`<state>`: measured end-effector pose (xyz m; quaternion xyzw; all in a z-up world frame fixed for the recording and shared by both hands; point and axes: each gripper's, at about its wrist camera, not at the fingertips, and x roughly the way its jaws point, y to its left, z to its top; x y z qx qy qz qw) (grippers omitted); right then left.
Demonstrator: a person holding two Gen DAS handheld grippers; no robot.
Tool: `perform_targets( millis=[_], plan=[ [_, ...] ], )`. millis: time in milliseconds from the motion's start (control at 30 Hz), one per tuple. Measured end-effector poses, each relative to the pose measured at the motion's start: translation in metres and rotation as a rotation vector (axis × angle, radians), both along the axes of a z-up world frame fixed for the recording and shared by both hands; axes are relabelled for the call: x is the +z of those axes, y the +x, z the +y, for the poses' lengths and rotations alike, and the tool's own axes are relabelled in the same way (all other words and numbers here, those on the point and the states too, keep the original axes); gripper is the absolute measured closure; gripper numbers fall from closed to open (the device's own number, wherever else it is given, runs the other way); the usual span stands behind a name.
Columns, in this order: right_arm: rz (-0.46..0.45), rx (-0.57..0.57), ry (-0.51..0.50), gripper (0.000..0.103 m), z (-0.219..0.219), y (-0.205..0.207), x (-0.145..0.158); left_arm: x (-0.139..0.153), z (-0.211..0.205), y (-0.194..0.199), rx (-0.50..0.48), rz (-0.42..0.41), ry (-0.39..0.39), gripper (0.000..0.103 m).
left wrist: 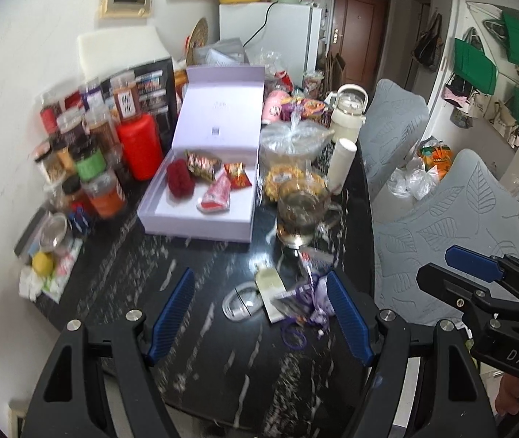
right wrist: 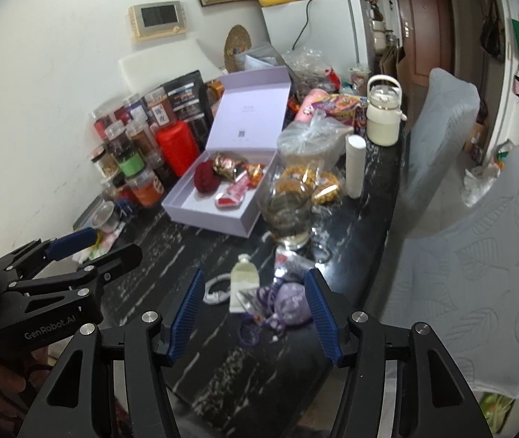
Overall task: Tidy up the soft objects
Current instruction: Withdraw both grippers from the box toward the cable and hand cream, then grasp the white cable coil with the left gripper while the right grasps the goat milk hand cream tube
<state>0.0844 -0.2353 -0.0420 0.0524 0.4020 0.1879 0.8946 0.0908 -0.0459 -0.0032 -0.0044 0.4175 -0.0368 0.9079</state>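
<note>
An open lilac box sits mid-table and holds a dark red knitted scrunchie and several snack packets. Nearer me lie a purple drawstring pouch, a clear packet, a purple hair tie and a white hair tie. My left gripper is open and empty above the table. My right gripper is open, its fingers either side of the pouch. Each gripper shows in the other's view: the right, the left.
Jars and a red canister line the left wall. A glass teapot, bagged snacks, a white tube and a white kettle crowd the far right. Grey-covered chairs stand along the table's right edge.
</note>
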Motion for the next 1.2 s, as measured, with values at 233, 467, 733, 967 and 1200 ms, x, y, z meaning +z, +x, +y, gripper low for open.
perform_targets(
  millis=[233,467,733,967,1200],
  plan=[
    [0.057,0.003,-0.006,0.046,-0.010,-0.009,-0.024,-0.023,-0.003,-0.018,0.013,0.049,-0.060,0.028],
    [0.131,0.017,-0.016,0.046,-0.008,-0.004,-0.053,-0.047,0.004,-0.018,0.026,0.099,-0.071,0.028],
    [0.227,0.022,-0.022,0.046,-0.001,0.011,-0.089,-0.081,0.011,-0.005,0.033,0.174,-0.060,0.028],
    [0.278,-0.002,-0.019,0.046,0.004,0.028,-0.113,-0.099,0.014,0.016,0.018,0.193,-0.048,0.028],
    [0.323,-0.021,-0.028,0.046,0.009,0.051,-0.141,-0.124,0.017,0.038,0.003,0.235,-0.042,0.028]
  ],
)
